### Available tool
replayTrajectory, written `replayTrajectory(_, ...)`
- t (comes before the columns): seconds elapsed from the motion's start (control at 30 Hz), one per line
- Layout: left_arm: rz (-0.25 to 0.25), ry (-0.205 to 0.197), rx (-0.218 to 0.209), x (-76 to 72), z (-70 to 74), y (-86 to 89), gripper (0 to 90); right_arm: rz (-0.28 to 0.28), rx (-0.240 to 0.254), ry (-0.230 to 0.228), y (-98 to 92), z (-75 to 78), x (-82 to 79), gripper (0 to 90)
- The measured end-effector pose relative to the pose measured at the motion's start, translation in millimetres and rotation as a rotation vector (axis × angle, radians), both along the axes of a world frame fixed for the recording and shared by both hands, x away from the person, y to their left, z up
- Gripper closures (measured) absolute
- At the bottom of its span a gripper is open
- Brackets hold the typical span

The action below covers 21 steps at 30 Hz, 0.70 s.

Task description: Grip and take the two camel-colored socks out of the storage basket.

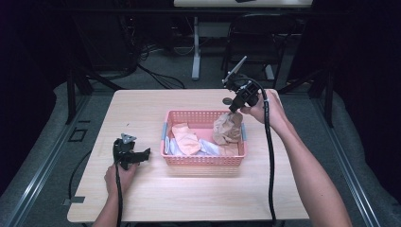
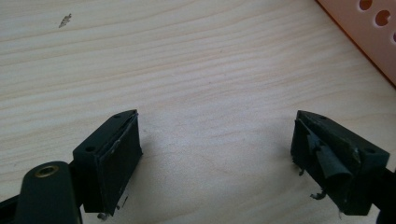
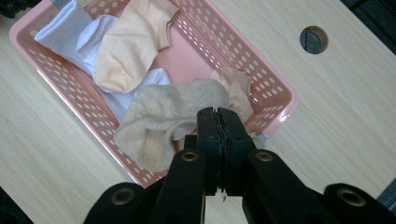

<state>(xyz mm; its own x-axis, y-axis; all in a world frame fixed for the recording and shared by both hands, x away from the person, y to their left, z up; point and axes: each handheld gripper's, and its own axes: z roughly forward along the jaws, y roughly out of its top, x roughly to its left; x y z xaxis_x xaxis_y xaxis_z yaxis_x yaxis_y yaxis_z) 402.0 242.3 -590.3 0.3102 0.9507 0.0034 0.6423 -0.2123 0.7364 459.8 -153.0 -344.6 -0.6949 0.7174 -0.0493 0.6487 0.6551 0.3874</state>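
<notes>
Right gripper (image 3: 218,122) pinches beige sock (image 3: 159,122) above pink basket (image 3: 282,100); soft, light, limp, likely best gripped on bunched folds. Left gripper (image 2: 215,154) spread, resting on table (image 2: 187,70)

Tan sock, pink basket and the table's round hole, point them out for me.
tan sock (image 3: 163,119), right gripper view, its middle.
pink basket (image 3: 56,88), right gripper view, perforated side wall.
round hole (image 3: 313,39), right gripper view, its dark centre.

A pale wood surface (image 1: 189,198) stands on grey floor (image 1: 42,142) in a dark room. At twelve o'clock stand a white table leg (image 1: 196,47) and loose cables (image 1: 156,71); a dark chair (image 1: 257,42) sits toward one o'clock.
</notes>
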Motion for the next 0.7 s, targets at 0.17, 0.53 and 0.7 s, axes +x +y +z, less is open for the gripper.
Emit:
replayTrajectory(0.17,0.0,0.0,0.0,0.0,0.0,0.0,15.6,-0.017,0.003,-0.016,-11.1,9.2,-4.0,88.3)
replayTrajectory(0.53,0.0,0.0,0.0,0.0,0.0,0.0,15.6,-0.059,-0.005,-0.036,-42.3,22.5,-12.2,88.4)
replayTrajectory(0.7,-0.001,0.0,0.0,0.0,0.0,0.1,15.6,-0.084,-0.006,-0.041,-56.0,23.9,-15.4,88.4)
